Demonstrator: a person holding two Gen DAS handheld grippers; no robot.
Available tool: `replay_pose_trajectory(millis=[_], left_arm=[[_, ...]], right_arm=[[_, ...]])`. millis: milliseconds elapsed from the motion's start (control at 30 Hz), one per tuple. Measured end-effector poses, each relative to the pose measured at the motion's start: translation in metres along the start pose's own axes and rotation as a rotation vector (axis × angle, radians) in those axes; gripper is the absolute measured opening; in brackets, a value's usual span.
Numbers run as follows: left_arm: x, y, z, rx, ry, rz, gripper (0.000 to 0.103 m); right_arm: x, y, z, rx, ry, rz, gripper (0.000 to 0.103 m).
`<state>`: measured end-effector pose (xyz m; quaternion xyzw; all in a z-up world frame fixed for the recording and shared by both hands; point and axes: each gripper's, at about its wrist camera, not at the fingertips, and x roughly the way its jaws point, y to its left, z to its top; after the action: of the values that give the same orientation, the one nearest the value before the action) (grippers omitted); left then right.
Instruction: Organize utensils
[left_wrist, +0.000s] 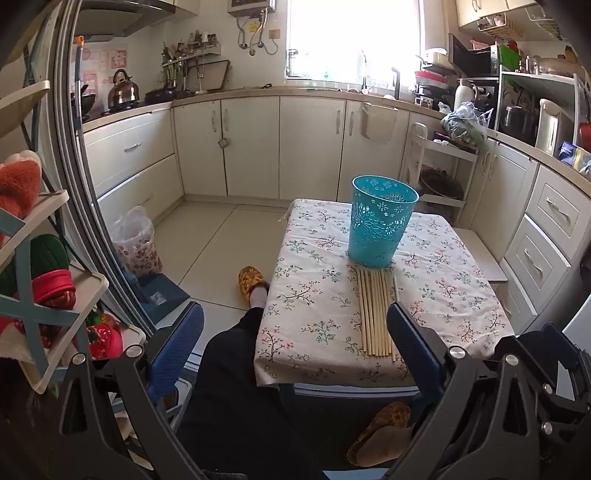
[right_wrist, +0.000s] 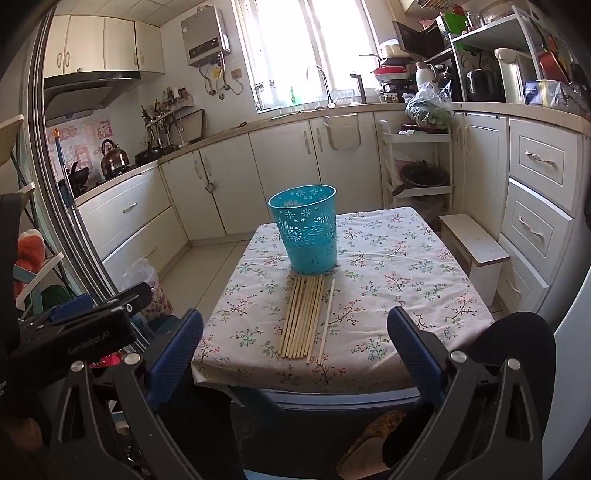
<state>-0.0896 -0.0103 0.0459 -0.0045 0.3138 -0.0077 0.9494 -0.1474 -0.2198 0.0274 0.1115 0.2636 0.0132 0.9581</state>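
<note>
Both wide open and holding nothing, the left gripper (left_wrist: 295, 343) and right gripper (right_wrist: 295, 343) hover short of the table's (right_wrist: 424, 295) near edge. Beyond them a row of wooden chopsticks (right_wrist: 303, 317) (one paler stick just beside) lies touching the upright teal basket (right_wrist: 306, 232).

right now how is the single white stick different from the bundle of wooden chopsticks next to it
The white stick is pale white and lies alone; the wooden chopsticks are tan and lie packed side by side in a row. The white stick sits apart on the right of the row, slightly angled to it, and looks thinner. Both lie flat on the flowered tablecloth, in front of the blue basket, untouched.
</note>
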Motion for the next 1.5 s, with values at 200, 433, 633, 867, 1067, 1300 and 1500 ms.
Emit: replay_pose_trajectory(millis=[200,433,633,867,1067,1300,1500], left_arm=[[-0.001,0.001,-0.002,0.0,-0.004,0.001,0.095],[-0.003,0.002,-0.004,0.001,-0.011,0.002,0.095],[-0.007,0.002,-0.004,-0.001,-0.024,0.005,0.095],[-0.01,0.002,-0.003,-0.002,-0.03,0.006,0.095],[-0.01,0.003,-0.004,-0.001,-0.031,0.006,0.095],[-0.013,0.003,-0.004,-0.001,-0.034,0.007,0.095],[-0.015,0.003,-0.005,0.0,-0.036,0.008,0.095]], right_arm=[[-0.001,0.001,0.0,0.001,0.002,-0.001,0.096],[0.0,-0.001,-0.006,0.0,-0.002,-0.005,0.096],[-0.006,0.001,0.0,-0.001,-0.009,-0.009,0.096],[-0.008,0.003,-0.003,-0.024,-0.017,-0.019,0.096],[-0.008,0.004,-0.005,-0.046,-0.033,-0.029,0.096],[-0.007,0.003,-0.004,-0.008,-0.005,-0.013,0.096],[-0.007,0.004,-0.004,-0.014,-0.011,-0.013,0.096]])
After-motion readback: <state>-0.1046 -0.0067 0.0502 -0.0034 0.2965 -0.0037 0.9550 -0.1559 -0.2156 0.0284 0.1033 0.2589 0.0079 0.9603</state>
